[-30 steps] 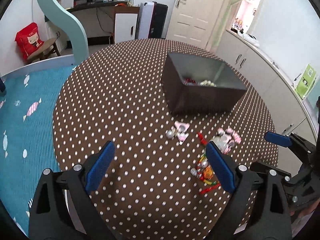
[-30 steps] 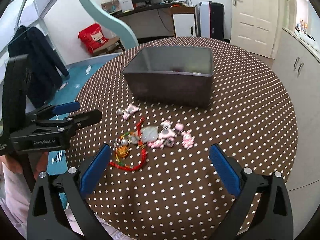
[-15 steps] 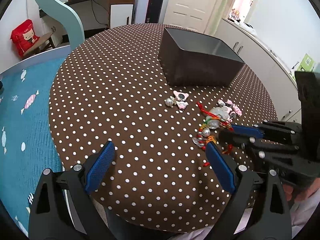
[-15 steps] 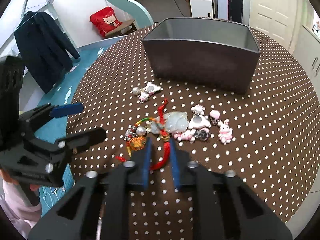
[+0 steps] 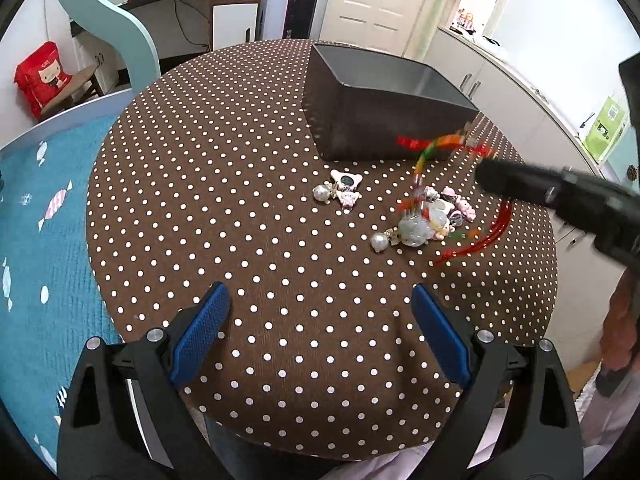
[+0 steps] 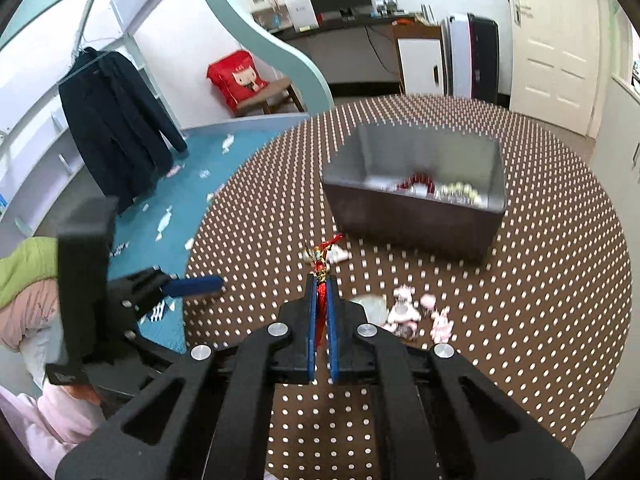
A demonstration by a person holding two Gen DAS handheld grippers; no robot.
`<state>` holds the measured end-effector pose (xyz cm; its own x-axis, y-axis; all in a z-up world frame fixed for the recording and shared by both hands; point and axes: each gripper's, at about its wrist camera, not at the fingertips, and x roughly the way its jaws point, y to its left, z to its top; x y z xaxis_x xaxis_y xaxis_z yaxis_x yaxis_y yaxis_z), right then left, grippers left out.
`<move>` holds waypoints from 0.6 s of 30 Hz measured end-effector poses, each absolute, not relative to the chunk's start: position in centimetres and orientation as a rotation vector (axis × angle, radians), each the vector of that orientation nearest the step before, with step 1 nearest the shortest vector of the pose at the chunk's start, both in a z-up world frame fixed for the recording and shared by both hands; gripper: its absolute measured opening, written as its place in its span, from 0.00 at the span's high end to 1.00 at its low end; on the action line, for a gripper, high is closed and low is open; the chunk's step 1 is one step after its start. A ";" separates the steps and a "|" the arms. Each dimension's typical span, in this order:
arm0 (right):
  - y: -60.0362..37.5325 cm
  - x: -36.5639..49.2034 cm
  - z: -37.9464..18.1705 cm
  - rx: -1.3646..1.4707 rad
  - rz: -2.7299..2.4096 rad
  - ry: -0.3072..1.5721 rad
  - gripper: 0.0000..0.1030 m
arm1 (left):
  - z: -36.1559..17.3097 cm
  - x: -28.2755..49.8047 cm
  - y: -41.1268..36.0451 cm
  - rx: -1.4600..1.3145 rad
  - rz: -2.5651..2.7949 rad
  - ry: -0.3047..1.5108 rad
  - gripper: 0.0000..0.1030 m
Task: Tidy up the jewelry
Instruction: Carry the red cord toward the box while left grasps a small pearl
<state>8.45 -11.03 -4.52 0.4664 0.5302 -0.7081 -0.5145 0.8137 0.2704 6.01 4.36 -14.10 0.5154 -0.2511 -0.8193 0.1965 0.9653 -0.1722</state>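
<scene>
My right gripper (image 6: 320,280) is shut on a red corded charm (image 6: 321,268) and holds it above the table; in the left wrist view it (image 5: 486,174) shows blurred with the red and rainbow cords (image 5: 434,148) trailing below. A dark grey box (image 6: 416,196) stands behind, with beads and red pieces inside. Loose jewelry lies on the dotted tablecloth: a pink charm pair with a pearl (image 5: 340,190), a jade piece with pearl (image 5: 412,230) and pink charms (image 5: 456,204). My left gripper (image 5: 320,328) is open and empty near the table's front edge.
The round table (image 5: 200,200) with brown dotted cloth ends near my left gripper. A blue bed (image 5: 36,240) lies to the left. White cabinets (image 5: 520,92) stand to the right. A dark coat (image 6: 116,128) hangs at the left.
My right gripper has closed on the red corded charm and lifted it off the table toward the box. My left gripper stays open and has drawn back slightly.
</scene>
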 end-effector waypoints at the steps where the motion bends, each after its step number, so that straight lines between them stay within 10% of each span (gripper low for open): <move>1: -11.1 8.4 -4.0 0.023 0.643 0.861 0.96 | -14.0 6.0 4.4 -0.061 -0.272 0.992 0.11; 9: -13.7 7.6 -2.5 0.030 0.569 0.795 0.96 | -13.6 6.7 2.5 -0.037 -0.331 0.947 0.12; 18: -18.3 7.0 -4.0 0.102 0.465 0.818 0.96 | -15.0 9.3 0.4 0.005 -0.365 0.948 0.56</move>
